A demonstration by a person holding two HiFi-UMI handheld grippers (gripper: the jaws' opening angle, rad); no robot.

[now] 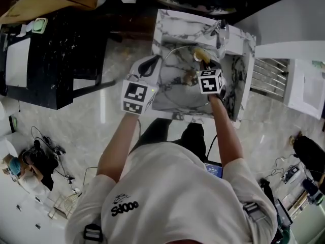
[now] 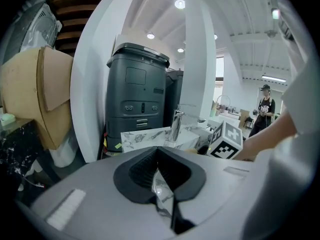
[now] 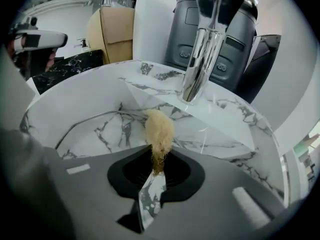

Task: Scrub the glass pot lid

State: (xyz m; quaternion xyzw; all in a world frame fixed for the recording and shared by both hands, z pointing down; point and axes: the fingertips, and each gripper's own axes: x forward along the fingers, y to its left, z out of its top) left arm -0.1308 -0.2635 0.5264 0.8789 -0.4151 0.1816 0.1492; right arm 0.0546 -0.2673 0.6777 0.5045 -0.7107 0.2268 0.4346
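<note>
The glass pot lid [image 1: 175, 88] stands tilted inside the marble sink [image 1: 195, 20]; its metal rim [image 3: 86, 120] curves across the basin in the right gripper view. My left gripper [image 1: 152, 64] is at the lid's left edge, jaws closed on the rim, and a thin glassy sliver shows between them [image 2: 159, 160]. My right gripper [image 1: 204, 61] is shut on a tuft of pale yellow loofah scrubber [image 3: 159, 130], held over the lid's far side below the faucet [image 3: 202, 49]. The scrubber [image 1: 200, 54] shows just past the right marker cube.
A chrome faucet [image 1: 221, 32] rises at the sink's back right. A black marble table [image 1: 61, 50] stands to the left, a white slatted rack [image 1: 269, 74] to the right. A dark grey bin [image 2: 137, 94] stands behind the sink. A person [image 2: 263, 104] stands far off.
</note>
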